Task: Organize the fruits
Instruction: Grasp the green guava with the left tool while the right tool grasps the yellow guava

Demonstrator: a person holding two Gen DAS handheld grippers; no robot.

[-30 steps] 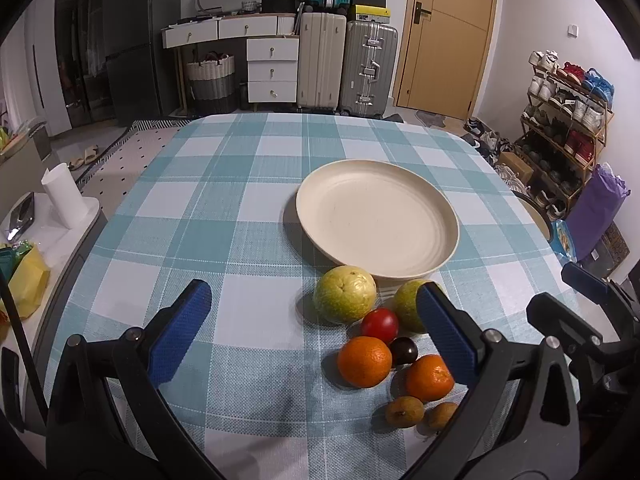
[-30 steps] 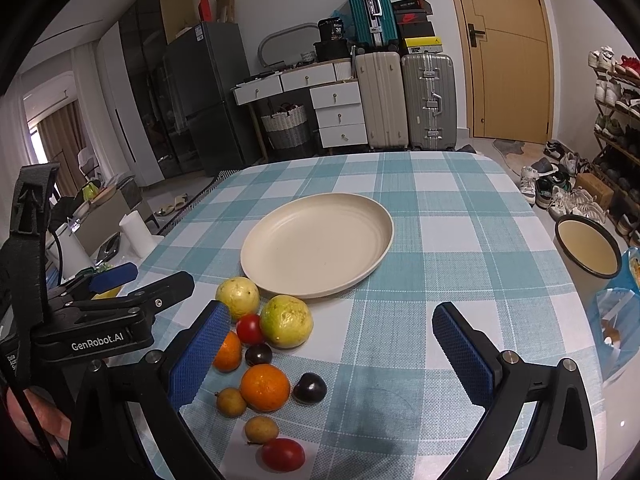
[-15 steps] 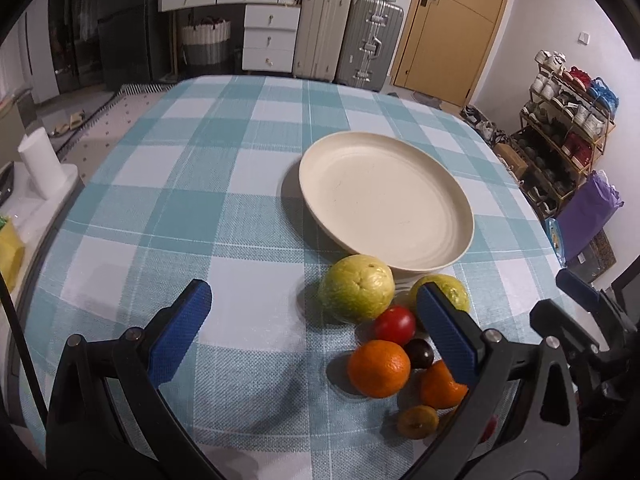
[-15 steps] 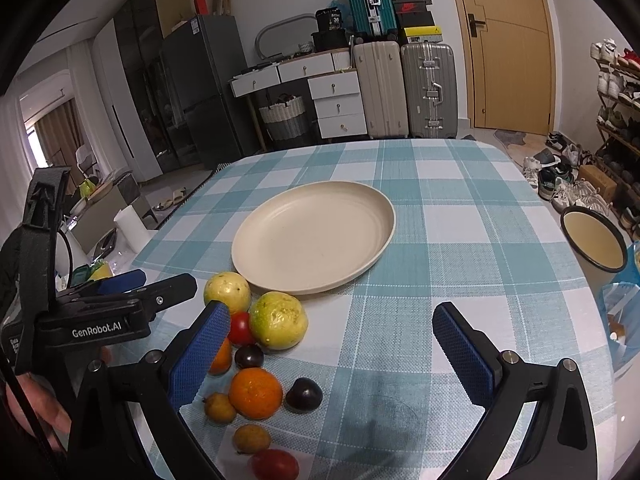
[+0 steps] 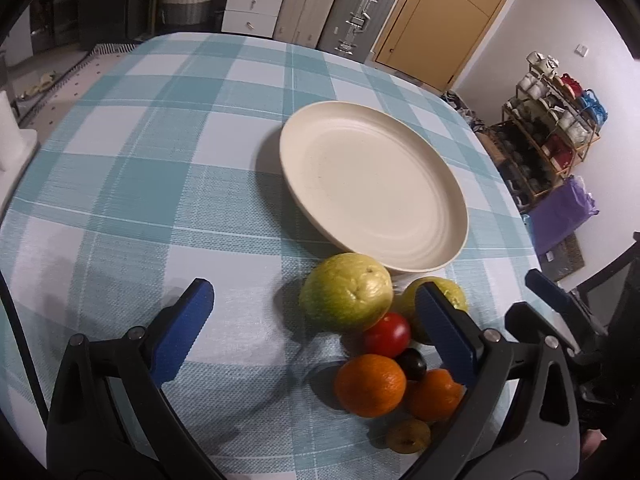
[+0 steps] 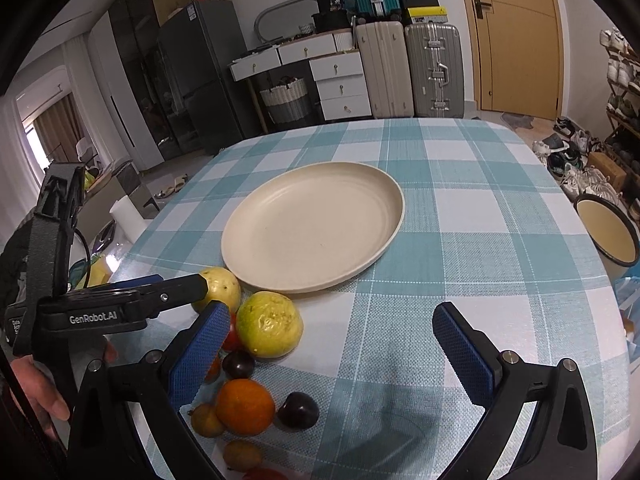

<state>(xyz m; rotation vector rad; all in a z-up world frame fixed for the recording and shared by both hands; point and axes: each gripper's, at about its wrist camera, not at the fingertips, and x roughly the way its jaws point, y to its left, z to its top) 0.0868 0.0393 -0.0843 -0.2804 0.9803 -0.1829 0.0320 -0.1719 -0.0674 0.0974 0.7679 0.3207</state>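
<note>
Left wrist view: a cream plate (image 5: 372, 184) is seen lying on the checked tablecloth (image 5: 160, 184), and nothing is held in it. All the fruit is gathered on the cloth just beside the plate's near rim. A large green guava (image 5: 346, 297) is set touching or almost touching that rim, and a second guava (image 5: 440, 300) is partly hidden behind the right finger of the left gripper (image 5: 316, 320). On the side of the guavas away from the plate, a red tomato (image 5: 387, 334), a dark plum (image 5: 412, 364), two oranges (image 5: 370, 385) and a small brownish fruit (image 5: 408, 436) are packed closely together. The left gripper is held with its blue pads spread wide; nothing is between them.

In the right wrist view the plate (image 6: 312, 232) is again shown bare, with the same fruit cluster at its near left edge. Another dark plum (image 6: 298, 410) is seen lying a little apart from the cluster, farther from the plate. The right gripper (image 6: 332, 344) is also held wide apart and grips nothing. A white enamel bowl (image 6: 606, 232) is seen off the table's edge, well to the right of the plate; it looks empty.
</note>
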